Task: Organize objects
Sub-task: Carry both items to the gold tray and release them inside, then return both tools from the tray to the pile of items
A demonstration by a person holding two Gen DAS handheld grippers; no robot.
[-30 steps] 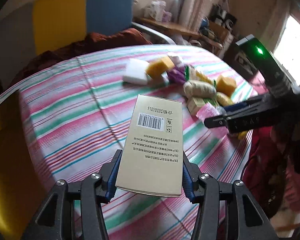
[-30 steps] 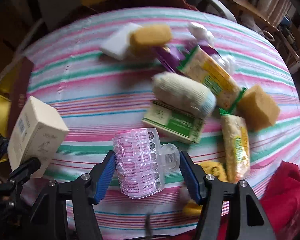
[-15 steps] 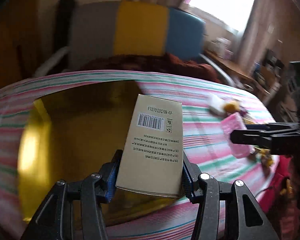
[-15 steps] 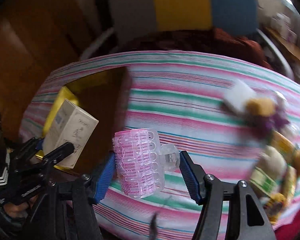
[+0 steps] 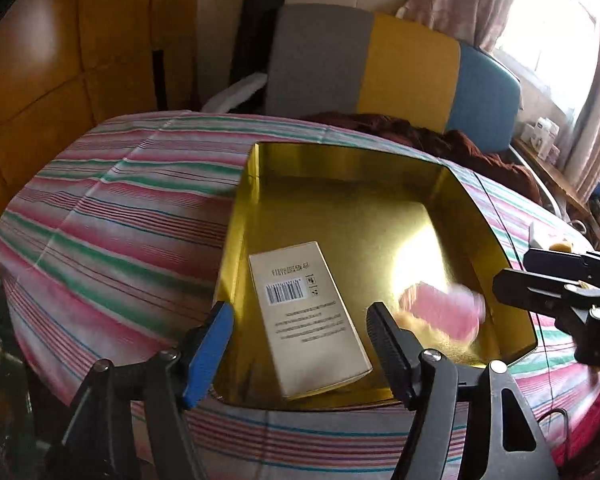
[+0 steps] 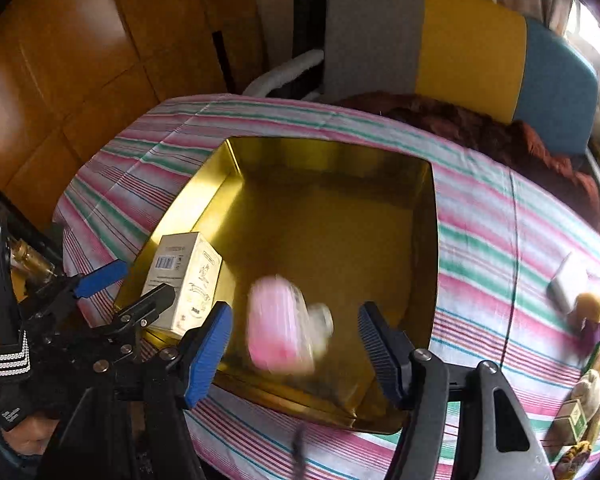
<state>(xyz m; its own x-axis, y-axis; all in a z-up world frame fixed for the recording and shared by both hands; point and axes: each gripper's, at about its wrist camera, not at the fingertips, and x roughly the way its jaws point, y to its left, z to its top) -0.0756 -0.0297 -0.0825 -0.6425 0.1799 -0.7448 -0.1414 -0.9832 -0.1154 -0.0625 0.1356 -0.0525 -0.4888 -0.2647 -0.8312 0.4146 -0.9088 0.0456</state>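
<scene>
The left tool (image 5: pixel 300 332) stands open, its jaws having just spread, and the cream box (image 5: pixel 308 324) lies free in the gold tin (image 5: pixel 236 240), near its left wall. The right tool (image 6: pixel 296 340) is open too, jaws just widened; the pink roller (image 6: pixel 280 324), blurred, sits between them, touching neither, inside the same tin on the striped desk (image 6: pixel 500 240)

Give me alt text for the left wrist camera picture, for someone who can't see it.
A cream carton with a barcode lies in a gold tray on a striped tablecloth, just freed by the left gripper, jaws open. A blurred pink object is in the tray near the right gripper.
</scene>
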